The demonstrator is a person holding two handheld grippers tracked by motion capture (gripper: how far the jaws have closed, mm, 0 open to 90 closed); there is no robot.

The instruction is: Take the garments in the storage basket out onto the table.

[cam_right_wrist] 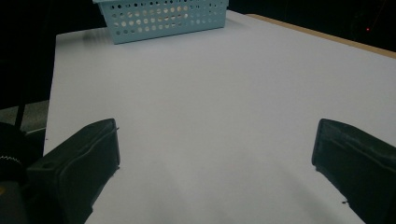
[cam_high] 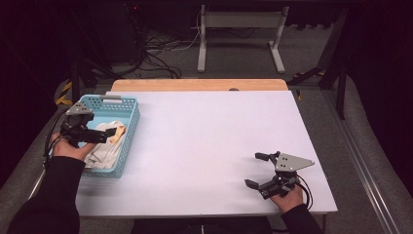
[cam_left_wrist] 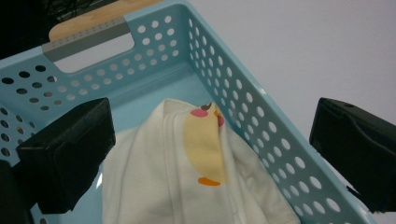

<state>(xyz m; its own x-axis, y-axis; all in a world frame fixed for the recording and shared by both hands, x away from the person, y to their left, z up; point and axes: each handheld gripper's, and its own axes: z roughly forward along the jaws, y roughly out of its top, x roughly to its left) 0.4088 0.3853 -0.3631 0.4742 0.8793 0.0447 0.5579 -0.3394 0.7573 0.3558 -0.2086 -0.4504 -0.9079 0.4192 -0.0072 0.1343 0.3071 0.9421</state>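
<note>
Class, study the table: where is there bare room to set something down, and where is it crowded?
Free: the wide white table top between the blue basket and the right gripper, plus the far stretch up to the wooden edge. Crowded: the left side, where the basket is filled by a folded white cloth and the open left gripper hangs over it.

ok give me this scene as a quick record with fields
work in hand: white cloth with a yellow print, lying in the blue basket
left gripper: open, over the basket, jaws on either side of the cloth, apart from it
right gripper: open, holds nothing, low over the white table at the near right
basket place: left edge of the table
</note>
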